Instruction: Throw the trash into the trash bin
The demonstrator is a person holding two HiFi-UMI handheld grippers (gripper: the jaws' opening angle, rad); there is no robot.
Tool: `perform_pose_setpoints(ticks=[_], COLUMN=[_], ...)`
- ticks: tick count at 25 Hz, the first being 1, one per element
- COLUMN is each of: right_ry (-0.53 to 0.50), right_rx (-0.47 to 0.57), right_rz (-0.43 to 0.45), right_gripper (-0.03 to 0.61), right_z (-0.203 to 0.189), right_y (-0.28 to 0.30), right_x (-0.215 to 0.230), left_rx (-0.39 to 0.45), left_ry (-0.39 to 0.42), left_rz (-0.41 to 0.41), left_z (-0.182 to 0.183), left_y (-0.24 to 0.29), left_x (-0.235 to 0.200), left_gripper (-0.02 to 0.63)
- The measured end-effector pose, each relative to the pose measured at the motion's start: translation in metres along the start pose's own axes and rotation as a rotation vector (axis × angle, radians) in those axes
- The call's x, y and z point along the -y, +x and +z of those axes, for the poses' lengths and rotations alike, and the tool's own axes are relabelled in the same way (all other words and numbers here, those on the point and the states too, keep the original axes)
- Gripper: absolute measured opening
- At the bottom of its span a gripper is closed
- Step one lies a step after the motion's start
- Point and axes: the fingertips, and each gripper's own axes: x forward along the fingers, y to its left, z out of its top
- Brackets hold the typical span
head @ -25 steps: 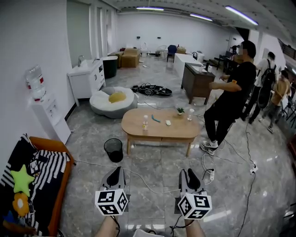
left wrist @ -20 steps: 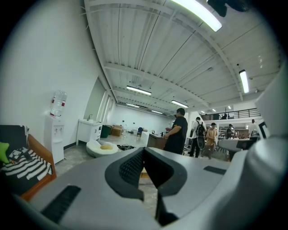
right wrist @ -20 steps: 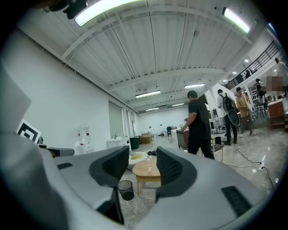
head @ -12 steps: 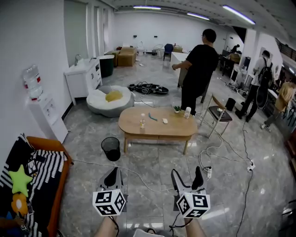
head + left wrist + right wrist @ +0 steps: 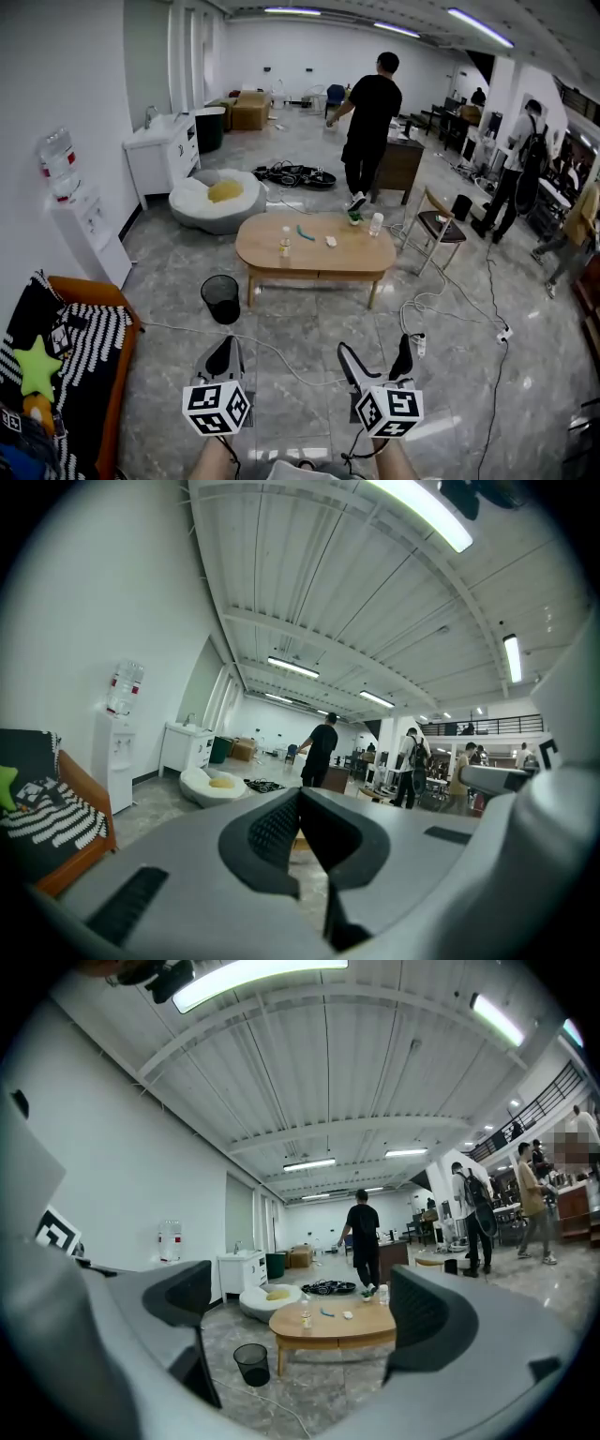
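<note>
**Both hand-held grippers are hanging empty, well short of the desk**

The left hand-held gripper (image 5: 224, 360) is hanging low in the near foreground. Its jaws are pressing together with nothing caught between them. The right hand-held gripper (image 5: 376, 351) is hanging just to its right. Its jaws have just been opening and are now standing wide apart, with nothing between them. Both are pointing roughly level toward the far end of the room and are staying well apart from the desk.

The oval wooden desk (image 5: 356, 255) is standing in the middle of the grey stone floor. On it, a small clear bottle (image 5: 285, 242) is standing upright toward the left. A teal strip (image 5: 305, 232) is lying just right of the bottle, and a small white crumpled piece (image 5: 331, 241) is lying near the middle. At the far right edge, a little potted plant (image 5: 354, 218) and a clear container (image 5: 376, 224) are sitting side by side.

The black mesh trash bin (image 5: 221, 298) is standing upright on the floor just beside the desk's near left corner, apart from both grippers. What is lying inside it cannot be made out.

A person in black (image 5: 370, 94) is stepping away beyond the desk, back turned. A white bean bag (image 5: 202, 204) is lying far left of the desk, and a chair (image 5: 437, 228) is standing to its right. An orange sofa (image 5: 127, 375) is sitting at the near left. A water dispenser (image 5: 82, 220) is standing against the left wall.
</note>
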Motion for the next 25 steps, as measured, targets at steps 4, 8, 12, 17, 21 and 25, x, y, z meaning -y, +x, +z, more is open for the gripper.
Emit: perform_pose_setpoints(ticks=[4,8,12,17,21,25], right_ry=[0.013,0.026,0.031,0.051,0.056,0.069], right_rx=[-0.005,-0.016,-0.061,-0.093,-0.097,-0.113], right_rz=[-0.015,-0.033,-0.035,-0.036,-0.021,-0.001], right_gripper=[0.587,0.586,0.586,0.584,0.586,0.586], right_z=[-0.004,-0.013,-0.029,-0.046,-0.051,-0.054], right_y=[0.004,0.01,0.024,0.059,0.104,0.159], right_x=[-0.001,-0.003,-0.004,0.001,0.012,0.026], left_rx=[-0.002,-0.012,-0.038,-0.063,-0.072,-0.07], left_ry=[0.001,-0.009,-0.02,-0.018,-0.011,-0.019], left_rz=[-0.001,-0.002,0.001,0.013,0.034,0.059], left_z=[0.002,-0.002,-0.01,-0.017,-0.017,-0.009], left_y=[0.004,0.011,0.024,0.049,0.087,0.137], left_x=[-0.009,-0.02,-0.03,-0.046,-0.057,-0.066], left_gripper=[-0.009,-0.009,-0.009,-0.009,-0.009,-0.009])
